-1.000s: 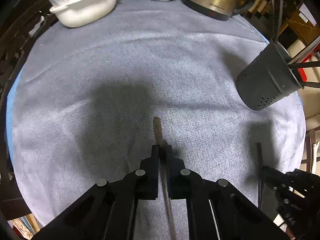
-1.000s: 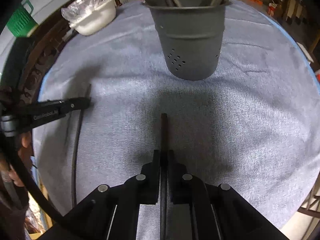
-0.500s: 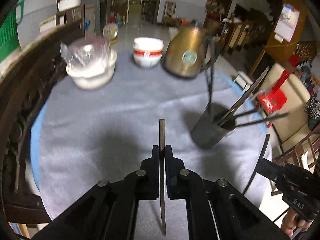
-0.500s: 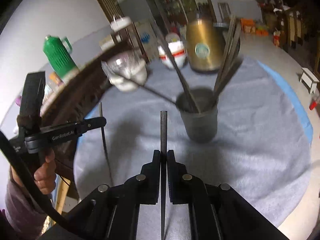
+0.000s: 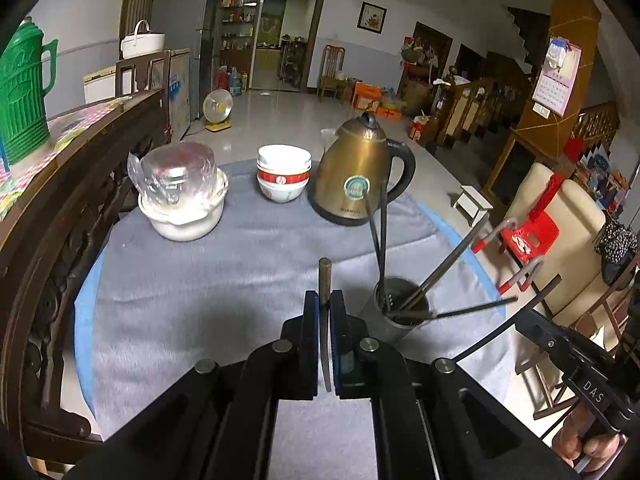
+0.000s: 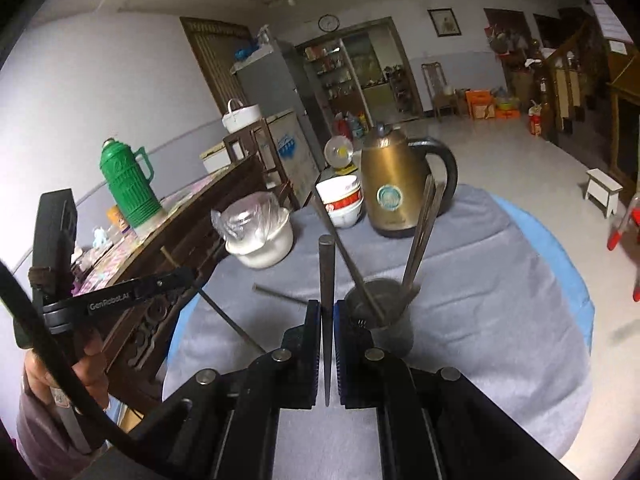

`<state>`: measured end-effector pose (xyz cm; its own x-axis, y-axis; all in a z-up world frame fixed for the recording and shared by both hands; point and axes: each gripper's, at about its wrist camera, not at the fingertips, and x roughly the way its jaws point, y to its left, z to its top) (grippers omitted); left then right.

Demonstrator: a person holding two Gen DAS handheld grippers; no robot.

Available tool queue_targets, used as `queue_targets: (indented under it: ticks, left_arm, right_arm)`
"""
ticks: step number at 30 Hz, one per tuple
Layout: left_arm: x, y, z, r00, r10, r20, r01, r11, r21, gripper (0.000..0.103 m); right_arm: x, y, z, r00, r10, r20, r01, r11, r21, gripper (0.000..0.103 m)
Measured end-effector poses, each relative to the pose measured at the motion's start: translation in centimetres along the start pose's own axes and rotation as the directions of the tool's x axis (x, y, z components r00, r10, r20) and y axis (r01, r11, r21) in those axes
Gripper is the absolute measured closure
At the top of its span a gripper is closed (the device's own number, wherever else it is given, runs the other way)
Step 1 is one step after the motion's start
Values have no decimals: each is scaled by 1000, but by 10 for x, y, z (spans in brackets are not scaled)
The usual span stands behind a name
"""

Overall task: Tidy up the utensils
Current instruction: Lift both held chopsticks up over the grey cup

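Observation:
My left gripper (image 5: 325, 300) is shut on a dark chopstick (image 5: 325, 280) that points up and forward, held above the grey cloth. My right gripper (image 6: 328, 310) is shut on another dark chopstick (image 6: 326, 272), also raised above the table. A dark grey perforated utensil cup (image 5: 394, 316) stands on the cloth just right of the left gripper, with several chopsticks sticking out. In the right wrist view the cup (image 6: 384, 320) is just right of and beyond my fingers. The other gripper shows at each view's edge: the right one (image 5: 536, 326) and the left one (image 6: 172, 280).
At the table's far side stand a bronze kettle (image 5: 358, 178), stacked red-and-white bowls (image 5: 284, 178) and a white pot covered with plastic wrap (image 5: 182, 196). A carved wooden bench back (image 5: 60, 216) runs along the left. The round table's grey cloth (image 5: 200, 280) ends close on the right.
Both grippers have lifted their chopsticks off the cloth and tilted up, so the views now look across the table to the room. The cup now sits lower and nearer in both views.

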<state>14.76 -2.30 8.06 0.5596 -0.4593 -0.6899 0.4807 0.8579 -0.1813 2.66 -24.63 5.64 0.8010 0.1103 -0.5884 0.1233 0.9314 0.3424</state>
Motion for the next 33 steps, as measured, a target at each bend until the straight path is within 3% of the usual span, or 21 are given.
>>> queue_targets:
  ticks: [13, 21, 33]
  left_arm:
    - [-12, -25, 57, 991, 8, 132, -6, 1000, -13, 98]
    - [-10, -46, 74, 978, -7, 210, 8, 1000, -5, 98]
    - [22, -66, 63, 984, -24, 177, 18, 999, 32, 98]
  right_arm:
    - [-16, -8, 49, 990, -79, 117, 80, 997, -6, 96]
    - [-17, -15, 63, 968, -141, 209, 141, 990, 12, 96]
    - [1, -34, 57, 971, -151, 187, 142, 988, 60, 96]
